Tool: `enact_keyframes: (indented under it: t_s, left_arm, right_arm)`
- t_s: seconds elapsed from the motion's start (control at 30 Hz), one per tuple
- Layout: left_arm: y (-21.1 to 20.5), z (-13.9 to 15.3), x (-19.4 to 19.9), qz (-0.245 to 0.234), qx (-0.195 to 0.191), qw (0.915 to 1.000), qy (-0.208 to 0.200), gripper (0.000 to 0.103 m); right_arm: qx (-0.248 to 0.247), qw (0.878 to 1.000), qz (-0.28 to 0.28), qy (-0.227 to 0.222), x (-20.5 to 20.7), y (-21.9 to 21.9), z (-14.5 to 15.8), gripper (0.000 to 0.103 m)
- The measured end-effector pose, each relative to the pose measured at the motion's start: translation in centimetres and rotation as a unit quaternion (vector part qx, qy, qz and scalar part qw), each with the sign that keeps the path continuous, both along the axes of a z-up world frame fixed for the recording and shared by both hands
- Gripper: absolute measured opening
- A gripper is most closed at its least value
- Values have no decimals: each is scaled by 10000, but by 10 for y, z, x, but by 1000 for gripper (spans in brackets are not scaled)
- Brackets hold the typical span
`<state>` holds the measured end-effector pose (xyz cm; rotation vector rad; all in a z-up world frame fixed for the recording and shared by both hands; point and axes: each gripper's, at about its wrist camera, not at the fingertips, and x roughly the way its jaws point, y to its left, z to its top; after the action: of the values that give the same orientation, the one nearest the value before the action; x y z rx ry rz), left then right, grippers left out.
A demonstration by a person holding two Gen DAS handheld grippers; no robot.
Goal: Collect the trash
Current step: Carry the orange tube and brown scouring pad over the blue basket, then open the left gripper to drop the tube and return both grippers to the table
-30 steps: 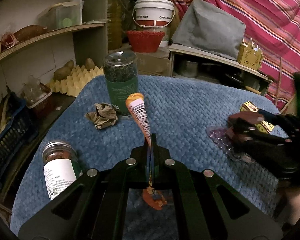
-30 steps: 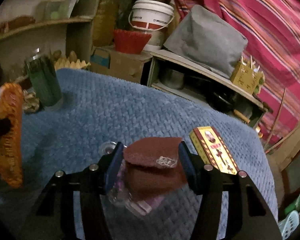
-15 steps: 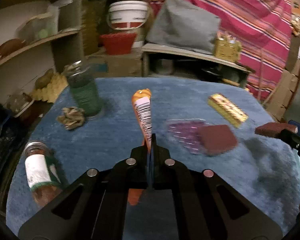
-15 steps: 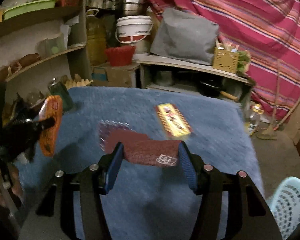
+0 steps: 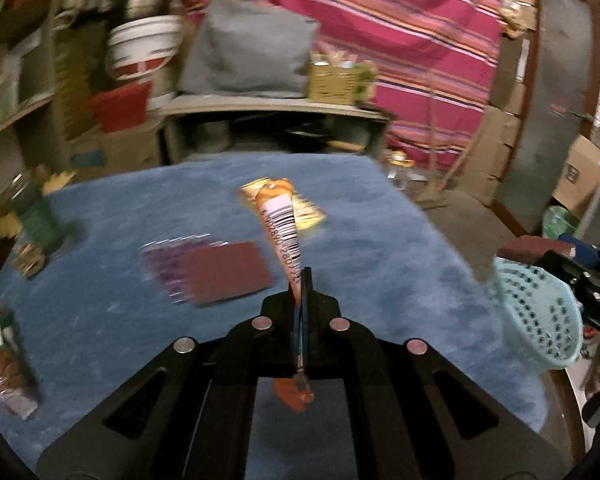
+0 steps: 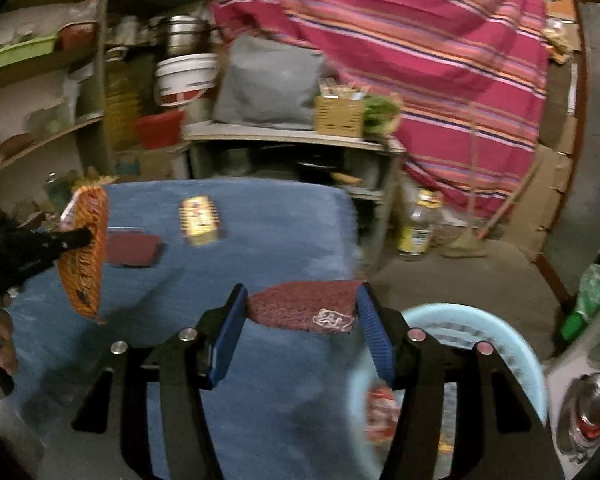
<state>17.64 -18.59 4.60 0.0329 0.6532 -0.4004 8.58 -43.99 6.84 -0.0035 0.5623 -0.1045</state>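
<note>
Left gripper (image 5: pixel 302 280) clenched on an orange snack wrapper (image 5: pixel 282 220) with a barcode, held above the blue table cover (image 5: pixel 380 248), right gripper (image 6: pixel 300 312) half open, grasping a dark red packet (image 6: pixel 304 306) by its ends, beside the pale blue basket (image 6: pixel 512 344)

Light-blue basket (image 6: pixel 480 320) mouth open (one wrapper (image 6: pixel 380 408) inside), blue tabletop (image 5: pixel 380 240) beside

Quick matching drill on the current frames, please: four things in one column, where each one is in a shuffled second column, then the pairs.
1 orange wrapper
2 maroon pad
3 yellow box
4 blue basket

A lying on the blue cloth
B beside the table's edge
C pinched in the left gripper
D clamped in the right gripper

Pairs: 1-C, 2-D, 3-A, 4-B
</note>
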Motion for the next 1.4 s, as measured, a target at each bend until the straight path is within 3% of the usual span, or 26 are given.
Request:
enact_keyframes:
  t_s: [0.3,0.53,0.87,0.93,0.97,1.0,1.03,1.13,1.3,1.4]
  left_arm:
    - [-125,22,-32,-967,-303,9949,-33,0]
    - [-223,27,-71,-1821,-125,9829,-230,0]
    - [-278,14,-75,-2032,-147,9790,-70,0]
    - [-279,5,-69,-2026,-128,9792,72,9]
    - [-279,0,-66,-2004,-117,9795,149,27]
    - [-280,-3,-63,-1973,-103,9801,208,53]
    - [-277,-6,-61,-1903,-86,9814,236,61]
    - [-268,-9,-57,-1786,-22,9836,242,68]
    - [-224,3,-55,-1416,42,9899,-27,93]
    - [-196,13,-54,-1198,94,9927,-129,97]
  right_arm:
    - [196,9962,-843,-112,-53,-106,4,56]
    - [398,9918,-1207,-160,-77,-153,-3,56]
    - [700,9880,-1375,-124,-88,-178,-22,56]
    - [715,9878,-1378,-97,-88,-179,-26,56]
    - [721,9878,-1380,-88,-89,-179,-27,56]
    - [729,9877,-1381,-74,-88,-179,-28,56]
    - [743,9876,-1379,-59,-87,-178,-30,56]
    - [729,9879,-1368,-1,-85,-175,-33,56]
    - [758,9877,-1368,86,-79,-167,-40,56]
    - [786,9878,-1337,105,-71,-157,-41,56]
